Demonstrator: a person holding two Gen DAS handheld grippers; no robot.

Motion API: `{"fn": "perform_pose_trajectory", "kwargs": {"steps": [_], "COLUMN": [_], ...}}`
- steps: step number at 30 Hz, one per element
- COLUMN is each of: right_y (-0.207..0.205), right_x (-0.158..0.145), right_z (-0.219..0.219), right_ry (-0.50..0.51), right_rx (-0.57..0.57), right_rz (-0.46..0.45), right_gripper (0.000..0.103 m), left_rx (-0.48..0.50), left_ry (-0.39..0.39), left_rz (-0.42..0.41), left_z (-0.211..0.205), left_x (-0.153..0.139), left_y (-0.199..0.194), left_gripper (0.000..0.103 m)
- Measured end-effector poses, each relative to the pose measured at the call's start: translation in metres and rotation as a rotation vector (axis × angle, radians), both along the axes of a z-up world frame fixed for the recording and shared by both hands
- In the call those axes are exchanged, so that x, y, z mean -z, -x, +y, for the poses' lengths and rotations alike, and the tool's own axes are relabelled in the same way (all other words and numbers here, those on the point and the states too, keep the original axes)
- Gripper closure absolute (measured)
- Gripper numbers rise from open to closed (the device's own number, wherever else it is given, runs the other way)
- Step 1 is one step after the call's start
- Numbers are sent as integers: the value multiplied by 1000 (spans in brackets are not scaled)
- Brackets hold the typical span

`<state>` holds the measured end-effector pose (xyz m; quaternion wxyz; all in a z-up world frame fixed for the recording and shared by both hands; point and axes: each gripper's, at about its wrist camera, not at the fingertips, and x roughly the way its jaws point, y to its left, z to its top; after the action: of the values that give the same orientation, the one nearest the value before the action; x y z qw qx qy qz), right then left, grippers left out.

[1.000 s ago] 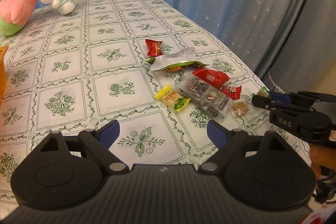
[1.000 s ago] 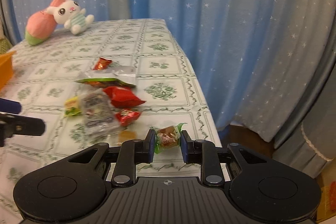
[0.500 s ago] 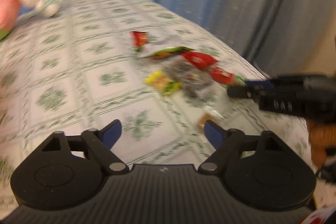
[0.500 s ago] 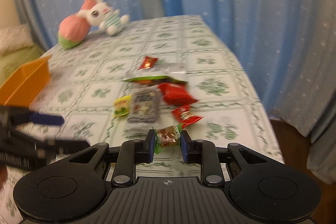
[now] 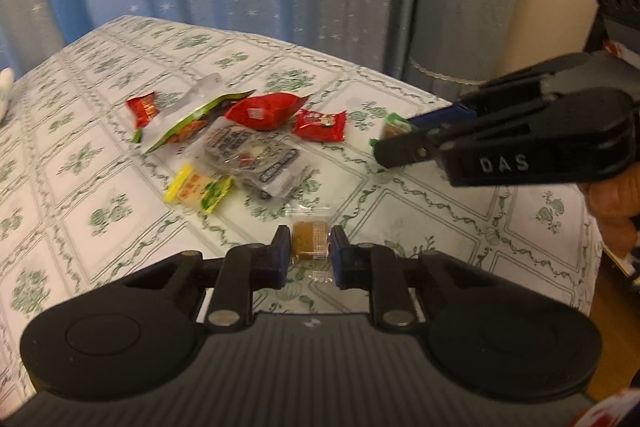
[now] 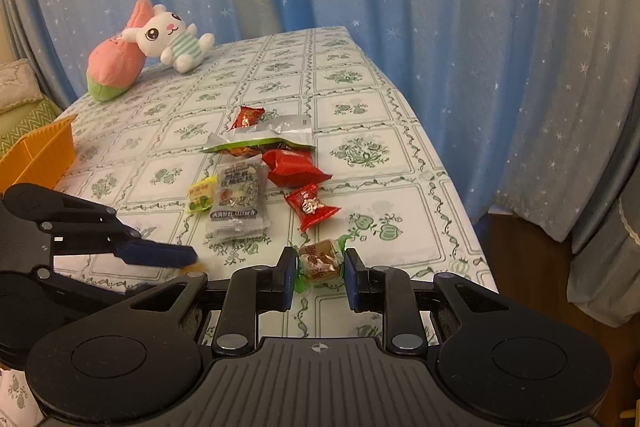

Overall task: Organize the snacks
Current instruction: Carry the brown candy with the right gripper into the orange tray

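My left gripper [image 5: 310, 241] is low over the table's near edge, its jaws closing, and the blue pads press on a small brown candy in clear wrap [image 5: 308, 247]. My right gripper [image 6: 320, 263] is shut on a brown candy with green wrapper ends [image 6: 319, 261], held above the tablecloth; in the left wrist view this candy [image 5: 394, 127] shows at its tips. A pile of snacks lies ahead: a red pouch [image 6: 294, 167], a small red candy [image 6: 310, 205], a dark clear pack [image 6: 240, 197], a yellow packet [image 6: 201, 193] and a green and silver bag [image 6: 264, 139].
An orange basket [image 6: 44, 151] stands at the left edge of the table. A white rabbit plush [image 6: 172, 39] and a pink plush [image 6: 114, 67] lie at the far end. Blue star curtains hang behind, and the table's edge [image 6: 460, 195] drops off on the right.
The left gripper swung right and down to the brown candy and shut its wide jaws on it. The right gripper kept its candy and shifted slightly.
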<state>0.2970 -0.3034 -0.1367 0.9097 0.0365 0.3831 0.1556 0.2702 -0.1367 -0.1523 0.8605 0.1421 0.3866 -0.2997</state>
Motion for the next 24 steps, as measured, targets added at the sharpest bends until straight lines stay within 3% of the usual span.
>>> {"fn": "perform_pose_trajectory", "kwargs": {"steps": [6, 13, 24], "right_y": [8, 14, 25], "right_x": [-7, -42, -111], "right_z": [9, 34, 127], "right_ry": [-11, -35, -99], "right_rx": [-9, -51, -204], "right_rz": [3, -35, -93], "right_gripper": [78, 78, 78], "left_rx": [-129, -346, -585], "left_ry": [31, 66, 61], "left_rz": [-3, -13, -55], "left_z": [25, 82, 185], "left_x": [-15, -56, -120], "left_y": [10, 26, 65], "left_gripper": [85, 85, 85]}}
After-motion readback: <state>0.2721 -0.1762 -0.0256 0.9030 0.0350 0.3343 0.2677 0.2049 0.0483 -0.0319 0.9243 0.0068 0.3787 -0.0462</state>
